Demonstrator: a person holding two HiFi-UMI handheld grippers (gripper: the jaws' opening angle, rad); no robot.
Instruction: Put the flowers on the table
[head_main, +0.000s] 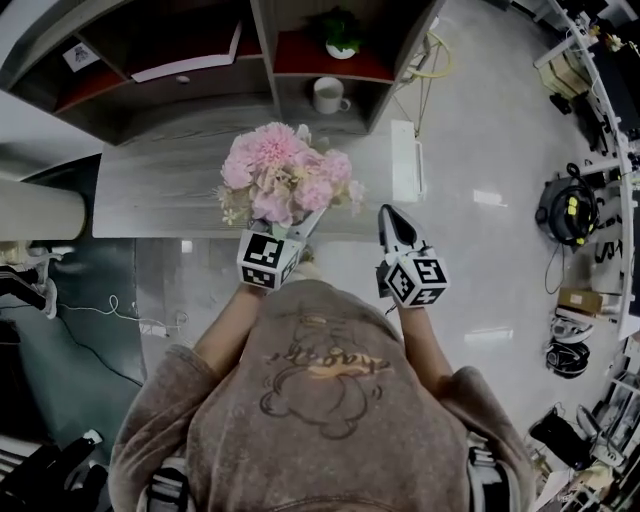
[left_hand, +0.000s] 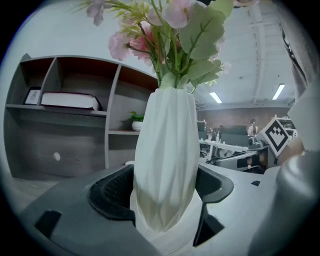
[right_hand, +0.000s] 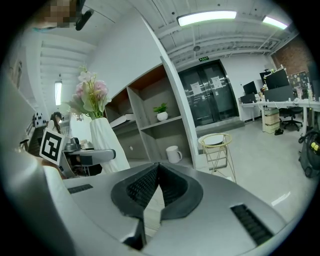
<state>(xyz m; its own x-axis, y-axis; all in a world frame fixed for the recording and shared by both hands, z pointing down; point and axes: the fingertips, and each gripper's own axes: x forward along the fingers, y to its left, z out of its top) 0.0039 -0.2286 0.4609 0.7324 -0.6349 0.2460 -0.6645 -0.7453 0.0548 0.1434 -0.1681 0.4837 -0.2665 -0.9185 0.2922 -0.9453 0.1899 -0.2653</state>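
- Here we are clenching our left gripper (left_hand: 165, 197) on the white vase (left_hand: 165, 145).
- We are holding the pink flowers (head_main: 285, 175) (upright in that vase) over the table's (head_main: 150, 190) near edge.
- Our right gripper (right_hand: 152, 187) is hanging beside it, jaws pinched together, empty.

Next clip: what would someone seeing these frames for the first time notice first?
The pink bouquet stands out, set in a white ribbed vase clamped in the left gripper, and in the head view it shows against the front edge of the grey table. Beside it the right gripper is shut and empty, pointing toward the shelf unit with a white mug.
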